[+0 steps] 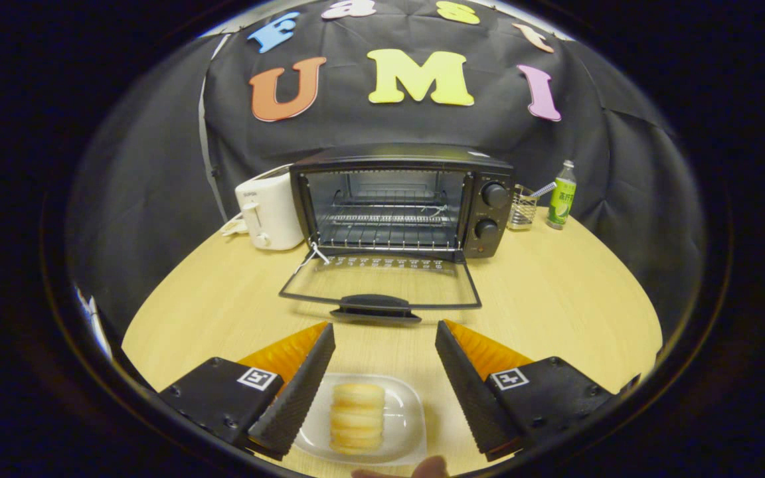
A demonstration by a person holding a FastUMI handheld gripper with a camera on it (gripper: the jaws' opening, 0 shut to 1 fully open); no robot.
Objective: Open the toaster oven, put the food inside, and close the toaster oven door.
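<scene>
A black toaster oven (pixel 402 199) stands at the back of the wooden table with its glass door (pixel 382 282) folded down flat, handle toward me. Its wire rack (pixel 389 229) inside is bare. Below and between my fingers lies a white plate (pixel 406 421) carrying a pale ridged pastry (pixel 357 417). My gripper (pixel 385 338) hovers above the plate, open wide, with nothing between its fingers. The open door's handle lies just ahead of the fingertips.
A white toaster (pixel 268 214) sits left of the oven. To the oven's right stand a wire holder (pixel 523 207) and a green bottle (pixel 562 196). A fingertip (pixel 430 468) shows by the plate's near rim. Bare tabletop (pixel 555 299) spreads on both sides of the door.
</scene>
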